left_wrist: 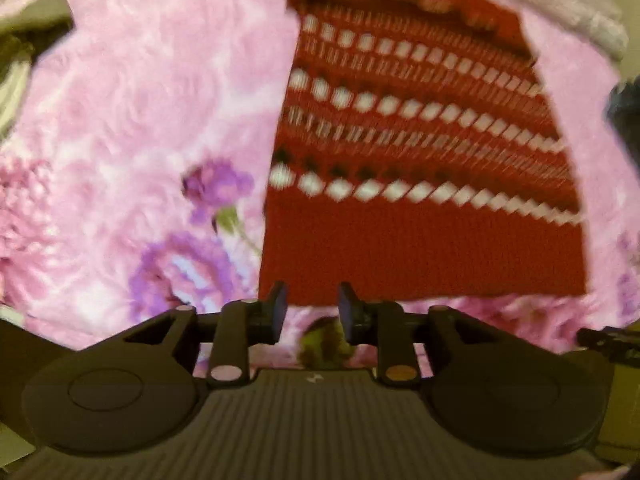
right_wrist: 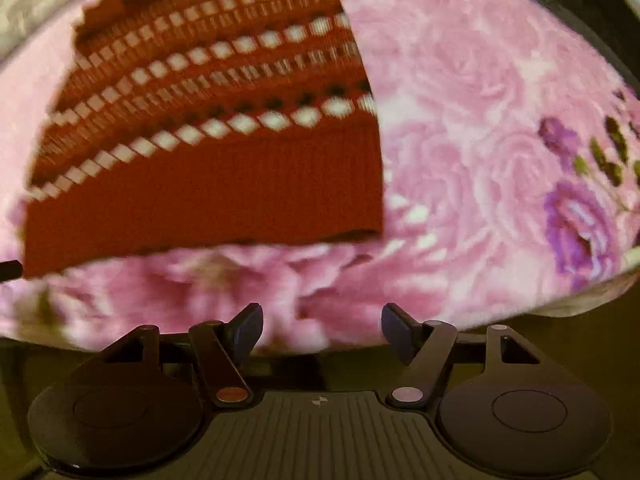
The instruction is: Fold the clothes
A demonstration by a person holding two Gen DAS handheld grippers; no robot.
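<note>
A red knit sweater (left_wrist: 420, 240) with rows of white diamonds lies flat on a pink floral blanket (left_wrist: 140, 100), its plain ribbed hem nearest me. My left gripper (left_wrist: 313, 304) hangs over the hem's near left corner, its jaws a little apart and no cloth pinched between them. In the right wrist view the sweater (right_wrist: 208, 200) fills the upper left. My right gripper (right_wrist: 320, 320) stands open over bare blanket (right_wrist: 460, 140), just short of the hem's near right corner, with nothing between its fingers. Both views are motion-blurred.
Pale grey cloth (left_wrist: 568, 4) is bunched at the far right beyond the sweater, and olive fabric (left_wrist: 36, 16) lies at the far left. A dark object (right_wrist: 572, 4) sits past the blanket's far right. The blanket's edge (right_wrist: 580, 300) drops off at the right.
</note>
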